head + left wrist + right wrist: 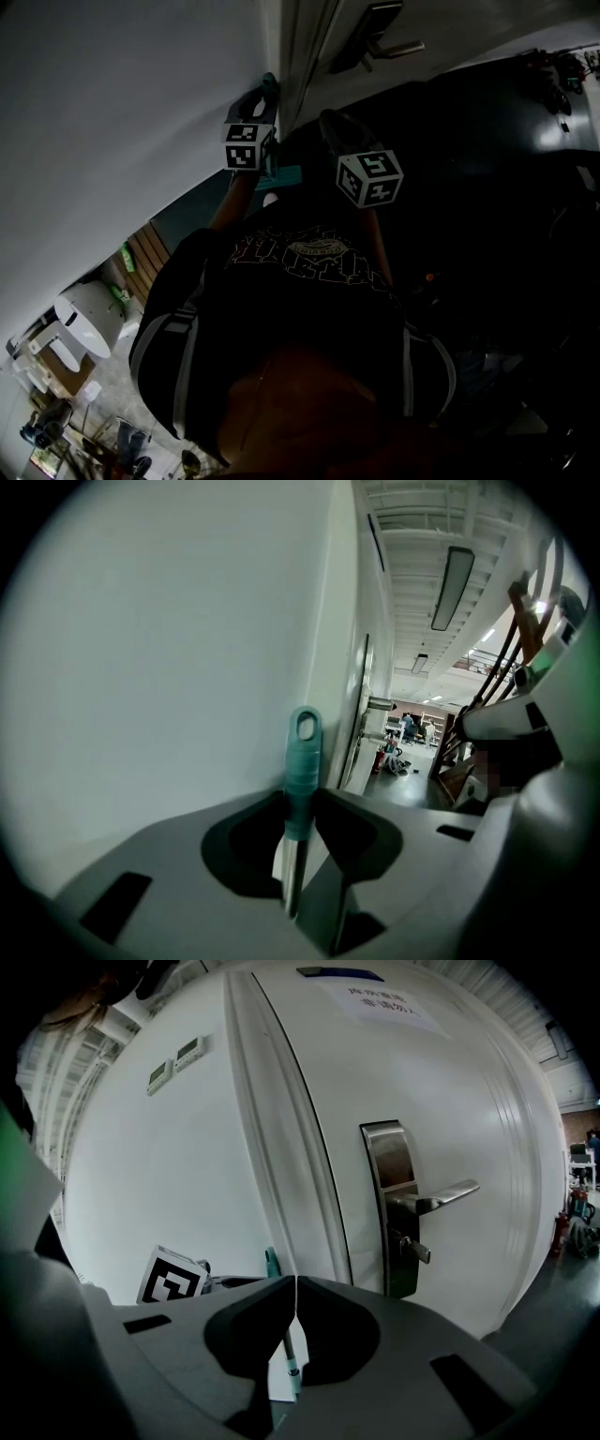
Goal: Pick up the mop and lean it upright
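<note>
The mop handle stands upright against the white wall, a metal shaft topped by a teal grip with a hanging loop. My left gripper is shut on the shaft just below that grip. In the head view the left gripper is up at the wall beside the door frame, with a teal part of the mop below it. My right gripper is shut with nothing between its jaws, a little back from the mop shaft. The right gripper sits to the right of the left one.
A white door with a metal lever handle stands right of the mop; the handle also shows from above. Wall switches sit high on the wall. A white stool and clutter lie at lower left. A corridor runs ahead.
</note>
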Demonstrator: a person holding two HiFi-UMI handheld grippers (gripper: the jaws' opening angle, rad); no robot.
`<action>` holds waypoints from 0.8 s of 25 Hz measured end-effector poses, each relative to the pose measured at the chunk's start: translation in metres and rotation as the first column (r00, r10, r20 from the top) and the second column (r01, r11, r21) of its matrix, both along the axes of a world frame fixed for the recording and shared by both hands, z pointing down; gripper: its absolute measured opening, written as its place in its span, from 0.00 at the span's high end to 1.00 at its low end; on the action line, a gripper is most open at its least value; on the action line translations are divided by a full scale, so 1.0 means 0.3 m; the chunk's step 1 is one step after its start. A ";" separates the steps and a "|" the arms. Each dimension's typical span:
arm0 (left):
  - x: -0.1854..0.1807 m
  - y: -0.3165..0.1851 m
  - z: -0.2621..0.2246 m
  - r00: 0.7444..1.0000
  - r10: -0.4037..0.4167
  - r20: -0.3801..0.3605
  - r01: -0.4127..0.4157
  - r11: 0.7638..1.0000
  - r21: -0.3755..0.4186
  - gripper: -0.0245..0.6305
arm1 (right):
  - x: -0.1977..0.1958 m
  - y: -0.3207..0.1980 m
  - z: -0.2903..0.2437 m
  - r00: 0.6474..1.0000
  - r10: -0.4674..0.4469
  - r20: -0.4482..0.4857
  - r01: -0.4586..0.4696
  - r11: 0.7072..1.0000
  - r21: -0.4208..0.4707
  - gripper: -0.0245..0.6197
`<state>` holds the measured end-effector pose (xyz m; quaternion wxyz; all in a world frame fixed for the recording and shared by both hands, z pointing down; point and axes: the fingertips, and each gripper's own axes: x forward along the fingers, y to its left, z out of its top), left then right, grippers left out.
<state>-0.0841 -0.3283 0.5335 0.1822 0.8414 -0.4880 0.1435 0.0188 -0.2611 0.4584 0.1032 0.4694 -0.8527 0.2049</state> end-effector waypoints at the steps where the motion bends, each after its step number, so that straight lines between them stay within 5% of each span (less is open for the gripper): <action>1: -0.001 0.000 0.001 1.000 0.002 -0.001 -0.002 1.000 0.001 0.74 | 0.000 -0.002 0.001 1.000 -0.001 0.000 0.001 1.000 -0.001 0.93; 20: -0.019 0.113 -0.100 0.999 -0.027 -0.021 0.028 0.998 0.055 0.77 | -0.017 0.049 -0.007 0.999 -0.038 0.000 0.038 0.999 0.009 0.93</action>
